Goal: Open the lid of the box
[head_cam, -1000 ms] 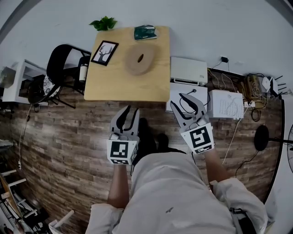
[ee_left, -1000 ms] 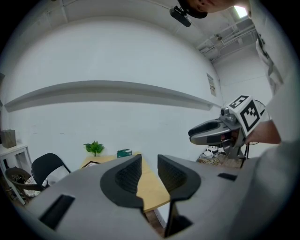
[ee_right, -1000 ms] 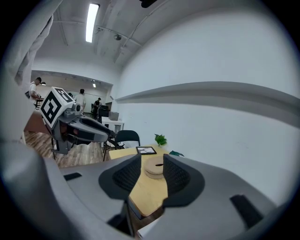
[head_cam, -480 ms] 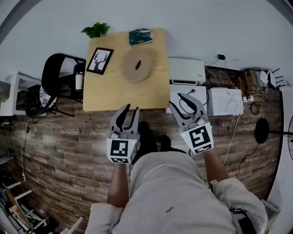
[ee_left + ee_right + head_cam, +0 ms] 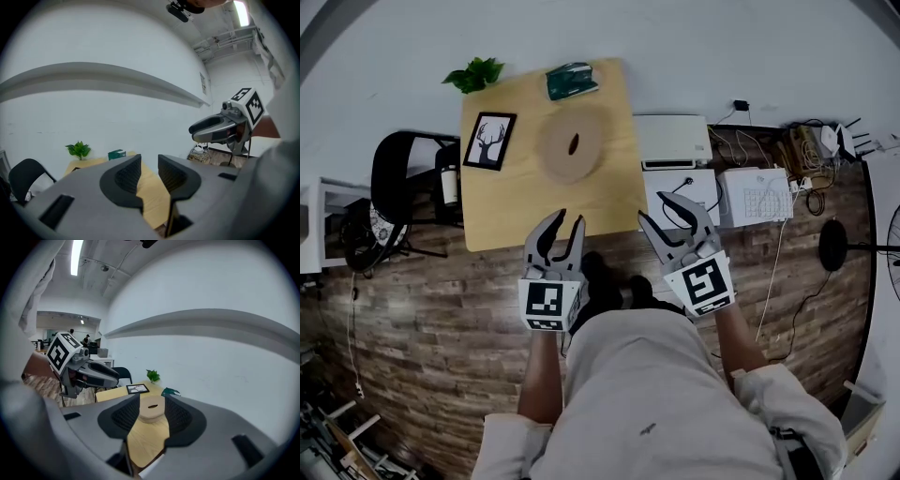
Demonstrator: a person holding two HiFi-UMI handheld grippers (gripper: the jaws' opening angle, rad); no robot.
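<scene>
With the left claw open and the right claw whose jaws have just been opening wider, both empty at the near edge of the bench and well apart from the round wooden box near its middle, a grip taken too low may lift the whole box unopened.

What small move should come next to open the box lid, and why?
Probably carry both tongs forward over the table toward the round wooden box. The left tongs and right tongs stand open with nothing between them, the right having just been opening, and both are only at the table's near edge, well short of it.
</scene>
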